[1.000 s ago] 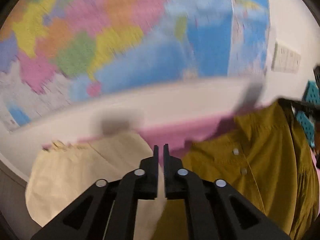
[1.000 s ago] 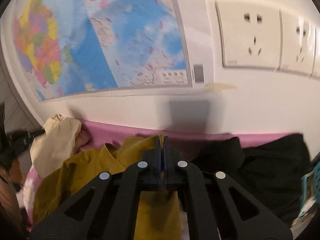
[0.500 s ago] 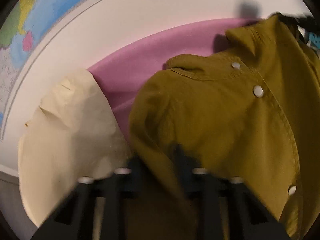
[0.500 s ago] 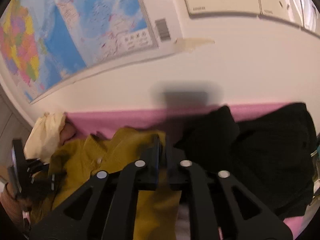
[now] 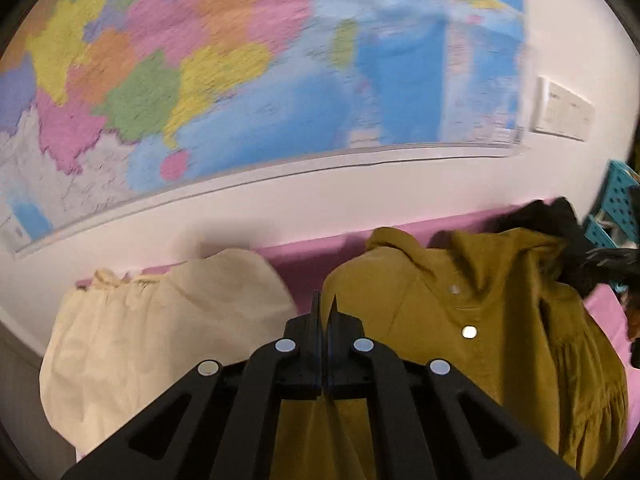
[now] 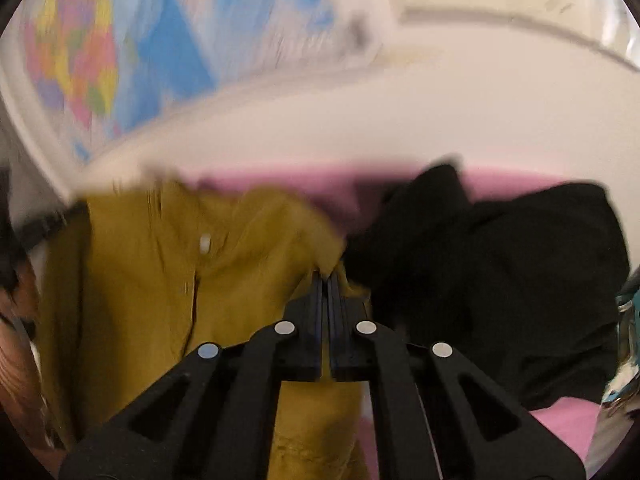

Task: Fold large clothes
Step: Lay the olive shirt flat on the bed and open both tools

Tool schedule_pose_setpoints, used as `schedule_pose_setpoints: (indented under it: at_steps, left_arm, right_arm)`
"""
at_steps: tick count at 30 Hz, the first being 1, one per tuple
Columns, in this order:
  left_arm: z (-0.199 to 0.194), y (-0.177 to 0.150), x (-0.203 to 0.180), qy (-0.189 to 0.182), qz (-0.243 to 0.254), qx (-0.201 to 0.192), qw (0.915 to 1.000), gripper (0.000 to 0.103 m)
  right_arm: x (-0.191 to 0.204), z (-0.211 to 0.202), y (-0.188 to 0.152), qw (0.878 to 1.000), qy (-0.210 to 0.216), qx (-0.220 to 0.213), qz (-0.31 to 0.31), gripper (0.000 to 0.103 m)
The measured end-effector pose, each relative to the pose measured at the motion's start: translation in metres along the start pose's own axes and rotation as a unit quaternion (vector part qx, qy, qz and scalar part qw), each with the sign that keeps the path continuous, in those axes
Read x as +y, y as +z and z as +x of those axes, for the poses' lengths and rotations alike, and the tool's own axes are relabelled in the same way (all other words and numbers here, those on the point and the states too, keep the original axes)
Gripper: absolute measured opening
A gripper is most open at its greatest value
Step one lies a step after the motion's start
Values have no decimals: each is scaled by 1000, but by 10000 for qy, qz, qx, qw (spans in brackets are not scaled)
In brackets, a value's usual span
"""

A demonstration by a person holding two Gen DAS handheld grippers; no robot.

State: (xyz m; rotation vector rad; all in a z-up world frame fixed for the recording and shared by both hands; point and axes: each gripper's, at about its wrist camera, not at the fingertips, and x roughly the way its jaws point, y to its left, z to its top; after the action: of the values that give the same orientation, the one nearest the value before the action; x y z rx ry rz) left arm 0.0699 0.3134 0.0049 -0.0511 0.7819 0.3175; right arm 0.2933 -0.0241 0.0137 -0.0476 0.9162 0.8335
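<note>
Since the half-second-earlier picture, our left wrist view has tipped back up: the wall map [image 5: 240, 80] fills the upper frame again, where mustard cloth had nearly covered the lens. We see the left gripper [image 5: 325, 312] at lower centre, its jaws having just been closing, now pressed together on an edge of the mustard shirt [image 5: 500, 320], which hangs across the lower right over the pink sheet [image 5: 312, 256]. A cream garment [image 5: 160, 320] lies at lower left, apart from the shirt.

From the right wrist, the picture has blurred and the map [image 6: 160, 48] has slid to the upper left, while the sockets have left the top. Our right gripper [image 6: 325, 284] at lower centre has also just been closing and pinches a fold of the same shirt [image 6: 160, 280], beside the black garment [image 6: 500, 260] at right.

To do this lift well, we judge that both pinches should keep level and pull apart evenly, so the shirt spreads flat and clear of its neighbours before we lay it.
</note>
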Motion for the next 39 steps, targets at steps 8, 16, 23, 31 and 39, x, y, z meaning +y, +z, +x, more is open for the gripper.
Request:
schedule_pose_setpoints:
  at_steps: [8, 16, 23, 31, 39]
  left_arm:
    - [35, 1, 10, 304, -338, 143, 9989, 1]
    - [60, -21, 7, 590, -65, 370, 9976, 36]
    - [-7, -45, 2, 151, 243, -159, 9995, 62]
    - [-39, -98, -39, -203, 849, -73, 9962, 68]
    - [-50, -114, -39, -167, 728, -25, 9972, 68]
  right_arm:
    - [-3, -10, 11, 9991, -305, -255, 121, 2]
    - [-23, 0, -32, 9973, -429, 359, 483, 50]
    - [10, -60, -115, 9969, 447, 532, 355, 76]
    - [66, -76, -169, 9958, 184, 802, -392, 8]
    - [-18, -181, -94, 9959, -553, -649, 298, 6]
